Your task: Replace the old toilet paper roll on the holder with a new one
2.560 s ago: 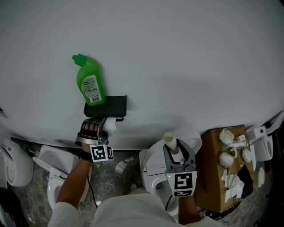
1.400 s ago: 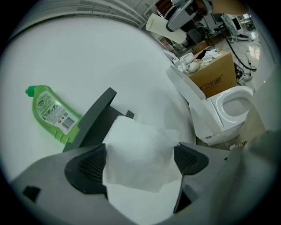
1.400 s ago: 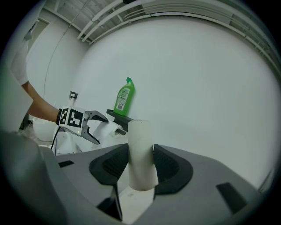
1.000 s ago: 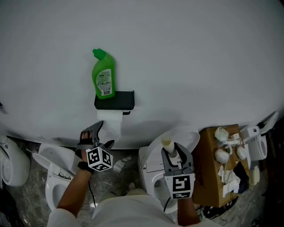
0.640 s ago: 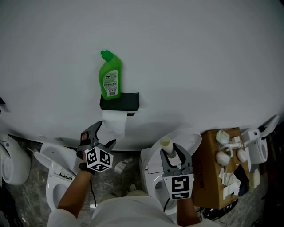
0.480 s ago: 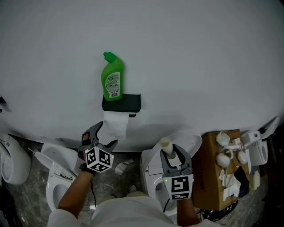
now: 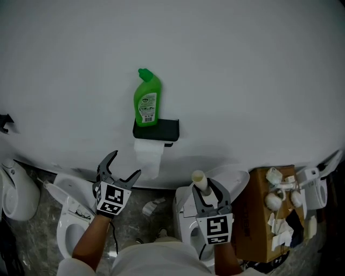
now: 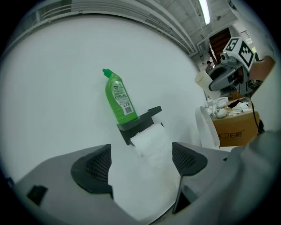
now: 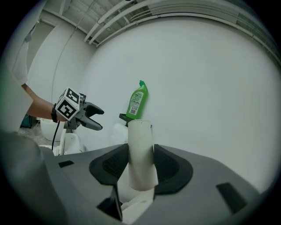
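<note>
Light's flat and soft in the head view. The white wall (image 7: pixel 242 70) reads a bit grey, with only a faint shadow at about 5 o'clock of the black holder (image 7: pixel 156 129). The floor (image 7: pixel 132 215) at the bottom is dim and murky, the wall-floor line bows, and the corners darken. Both gripper views are fisheye circles with black corners. The left one has a ceiling strip light (image 8: pixel 203 6) glaring at 1 o'clock. The right one shows a green fringe at 9 o'clock, while the cardboard tube (image 9: pixel 141 154) up close looks fairly sharp.

The left gripper (image 8: pixel 141 163), fingers (image 8: pixel 93 168) apart, faces the paper roll (image 8: pixel 148 139).
</note>
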Available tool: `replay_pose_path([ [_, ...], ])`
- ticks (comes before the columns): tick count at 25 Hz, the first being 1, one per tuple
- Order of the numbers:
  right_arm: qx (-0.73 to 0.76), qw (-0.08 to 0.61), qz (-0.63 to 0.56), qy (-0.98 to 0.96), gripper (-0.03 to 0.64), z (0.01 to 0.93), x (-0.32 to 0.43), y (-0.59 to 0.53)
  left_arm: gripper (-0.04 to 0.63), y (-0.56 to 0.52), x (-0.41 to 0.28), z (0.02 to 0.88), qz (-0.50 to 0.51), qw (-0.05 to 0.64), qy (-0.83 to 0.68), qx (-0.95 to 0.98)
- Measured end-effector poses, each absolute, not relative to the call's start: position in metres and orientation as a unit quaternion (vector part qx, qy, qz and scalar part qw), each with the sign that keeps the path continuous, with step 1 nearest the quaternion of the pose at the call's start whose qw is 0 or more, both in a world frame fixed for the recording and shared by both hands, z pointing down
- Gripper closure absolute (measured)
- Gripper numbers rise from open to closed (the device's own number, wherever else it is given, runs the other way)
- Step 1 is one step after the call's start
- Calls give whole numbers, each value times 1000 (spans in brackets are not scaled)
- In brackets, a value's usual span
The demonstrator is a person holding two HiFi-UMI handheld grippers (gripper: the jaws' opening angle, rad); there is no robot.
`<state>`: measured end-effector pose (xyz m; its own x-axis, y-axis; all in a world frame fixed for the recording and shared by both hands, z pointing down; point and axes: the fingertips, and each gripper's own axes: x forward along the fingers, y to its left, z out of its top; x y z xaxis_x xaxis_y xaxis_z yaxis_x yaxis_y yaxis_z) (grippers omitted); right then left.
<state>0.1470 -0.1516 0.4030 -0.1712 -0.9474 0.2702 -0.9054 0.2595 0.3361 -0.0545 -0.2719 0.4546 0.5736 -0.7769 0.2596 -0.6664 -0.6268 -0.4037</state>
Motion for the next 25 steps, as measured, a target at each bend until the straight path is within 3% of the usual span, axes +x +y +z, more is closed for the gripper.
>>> replay_pose_path([
  [5,587,214,-52,-779,437,402,130,-157,177,-256,-97,430,-167,102,451,-871],
  [7,581,214,-53,-783,437,402,124,-161,219,-249,-112,425,-152,93,461,-869],
  [10,572,209,-49,-792,437,403,114,-165,397,-238,-129,420,-139,88,471,-867],
  [14,562,185,-31,-806,437,401,105,-171,554,-223,-158,409,-104,74,498,-858],
  [17,561,167,-16,-811,437,398,106,-176,589,-210,-186,397,-65,58,524,-847],
  [25,580,137,6,-803,437,390,120,-181,589,-178,-252,373,5,30,583,-812],
])
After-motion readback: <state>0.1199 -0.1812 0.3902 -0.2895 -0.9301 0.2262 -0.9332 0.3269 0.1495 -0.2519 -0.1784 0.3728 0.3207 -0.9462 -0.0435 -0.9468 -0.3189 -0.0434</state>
